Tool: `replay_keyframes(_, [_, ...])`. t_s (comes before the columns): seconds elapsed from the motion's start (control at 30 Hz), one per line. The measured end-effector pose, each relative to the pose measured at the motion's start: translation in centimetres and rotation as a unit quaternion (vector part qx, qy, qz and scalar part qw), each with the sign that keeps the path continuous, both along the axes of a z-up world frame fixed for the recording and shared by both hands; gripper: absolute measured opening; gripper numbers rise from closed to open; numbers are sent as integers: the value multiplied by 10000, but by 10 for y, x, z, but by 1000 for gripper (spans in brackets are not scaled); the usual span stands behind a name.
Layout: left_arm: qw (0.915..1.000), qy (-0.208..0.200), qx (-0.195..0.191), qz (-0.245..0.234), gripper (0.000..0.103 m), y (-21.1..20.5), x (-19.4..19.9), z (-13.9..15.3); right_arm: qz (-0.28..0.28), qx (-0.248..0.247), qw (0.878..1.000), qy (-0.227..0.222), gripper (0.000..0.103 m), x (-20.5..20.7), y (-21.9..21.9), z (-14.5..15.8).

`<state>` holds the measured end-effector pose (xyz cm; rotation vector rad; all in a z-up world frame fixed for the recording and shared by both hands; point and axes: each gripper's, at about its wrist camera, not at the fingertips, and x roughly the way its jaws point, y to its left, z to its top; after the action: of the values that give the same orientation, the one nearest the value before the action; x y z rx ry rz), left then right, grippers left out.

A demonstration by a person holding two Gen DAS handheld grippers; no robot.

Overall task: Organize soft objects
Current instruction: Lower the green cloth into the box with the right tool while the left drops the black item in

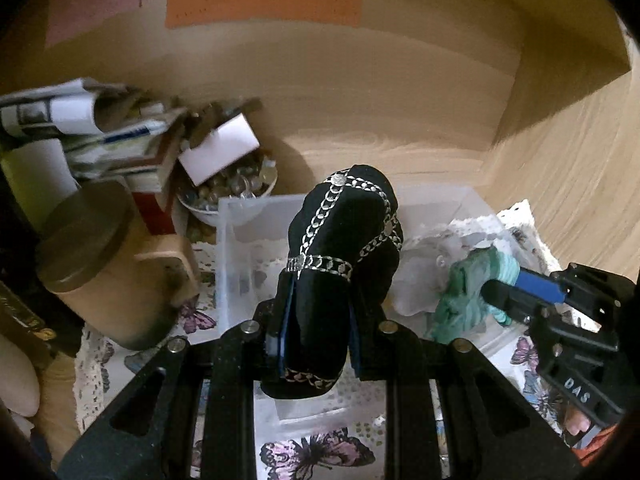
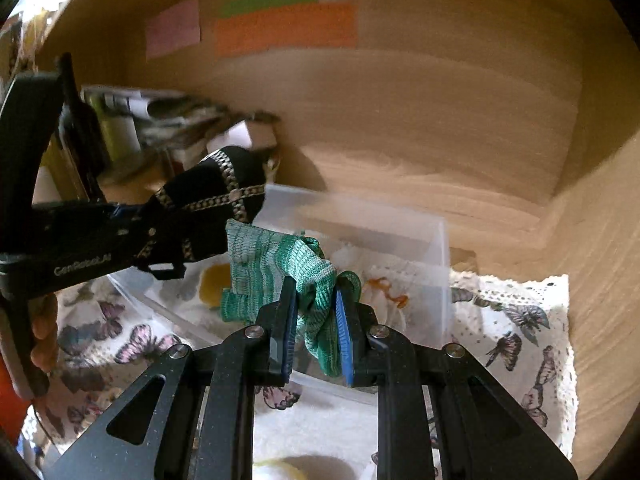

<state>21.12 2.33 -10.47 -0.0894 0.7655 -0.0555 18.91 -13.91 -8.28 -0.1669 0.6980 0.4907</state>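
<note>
My left gripper is shut on a black cloth pouch with silver chain trim and holds it above a clear plastic bin. The left gripper also shows in the right wrist view, with the pouch. My right gripper is shut on a green knitted cloth above the same bin. The right gripper and the green cloth show at the right of the left wrist view. White soft items lie in the bin.
A butterfly-print cloth with lace edge covers the wooden shelf. At the left stand a brown lidded jar, a bowl of small shiny items and a stack of papers. Coloured paper notes hang on the back wall.
</note>
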Motion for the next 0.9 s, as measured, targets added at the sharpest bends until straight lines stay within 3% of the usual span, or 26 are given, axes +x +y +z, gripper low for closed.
replay_keyframes(0.17, [9997,232,53,5,24,-4,5,-10,117,-156,9996,225,17,5,5,-13])
replay_keyframes(0.23, [9996,271,39,2,30,-4,4,-11,133,-174,9994,282,18,6,5,-15])
replay_keyframes(0.3, [9996,286,32,-11,44,-3,3,-9,119,-170,9993,310,20,7,4,-15])
replay_keyframes(0.4, [9999,141,26,-3,60,-3,-2,-4,149,-152,9990,391,30,6,2,-15])
replay_keyframes(0.5, [9999,-38,100,7,66,-5,-15,7,107,-128,9993,335,45,3,-1,-13])
replay_keyframes(0.77, [9980,-591,234,-2,100,-7,-59,38,28,126,9999,31,66,-20,-17,6])
replay_keyframes(0.9, [9971,-737,186,-38,102,-6,-82,48,15,288,9992,-272,79,-43,-29,24])
